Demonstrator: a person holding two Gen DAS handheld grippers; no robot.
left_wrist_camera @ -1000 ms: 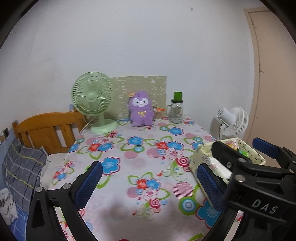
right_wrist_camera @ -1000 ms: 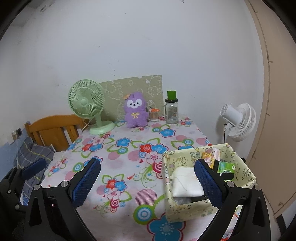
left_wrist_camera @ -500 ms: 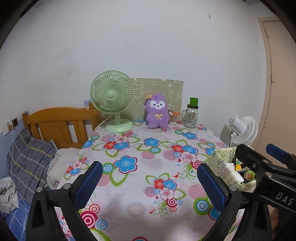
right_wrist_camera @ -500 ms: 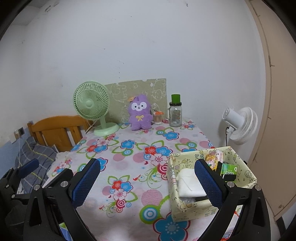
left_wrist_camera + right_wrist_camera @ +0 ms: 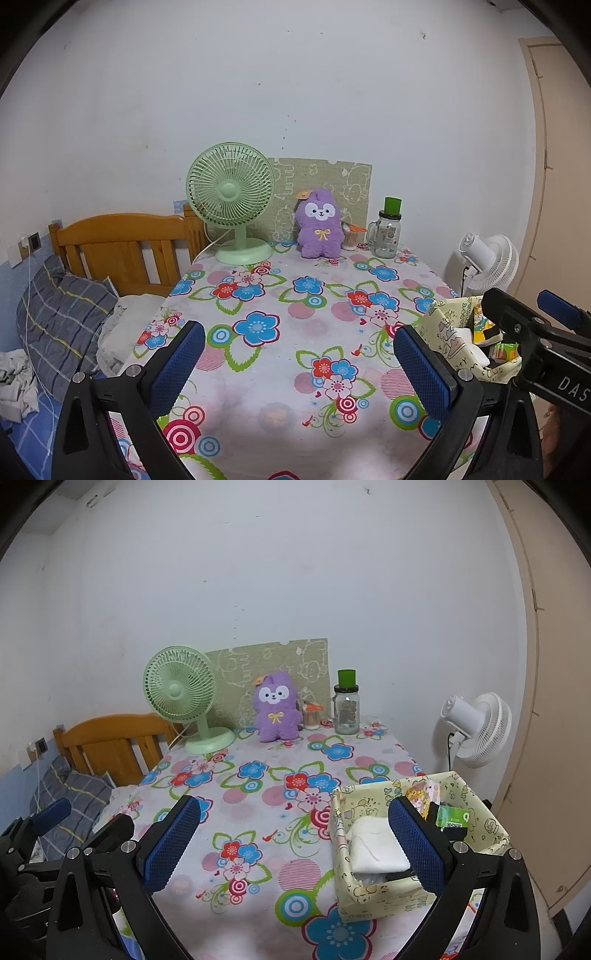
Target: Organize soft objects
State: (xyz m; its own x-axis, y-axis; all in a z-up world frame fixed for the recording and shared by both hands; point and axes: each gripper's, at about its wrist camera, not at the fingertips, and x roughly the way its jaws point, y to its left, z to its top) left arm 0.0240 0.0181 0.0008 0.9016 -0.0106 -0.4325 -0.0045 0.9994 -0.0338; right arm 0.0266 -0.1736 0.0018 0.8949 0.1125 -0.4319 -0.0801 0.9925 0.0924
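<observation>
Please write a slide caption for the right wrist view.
Open right gripper above floral table; purple plush at back, patterned box nearby.

Left gripper point(image 5: 295, 363) open, empty; purple plush point(image 5: 320, 223) upright by wall.

Left tool point(image 5: 295, 363) held level, jaws spread wide and empty, right tool point(image 5: 293, 840) alongside, equally wide, empty

Hand-held grippers point(image 5: 295, 365) point(image 5: 293, 843) — black frames, blue textured pads, silver screws, "DAS" mark.
</observation>
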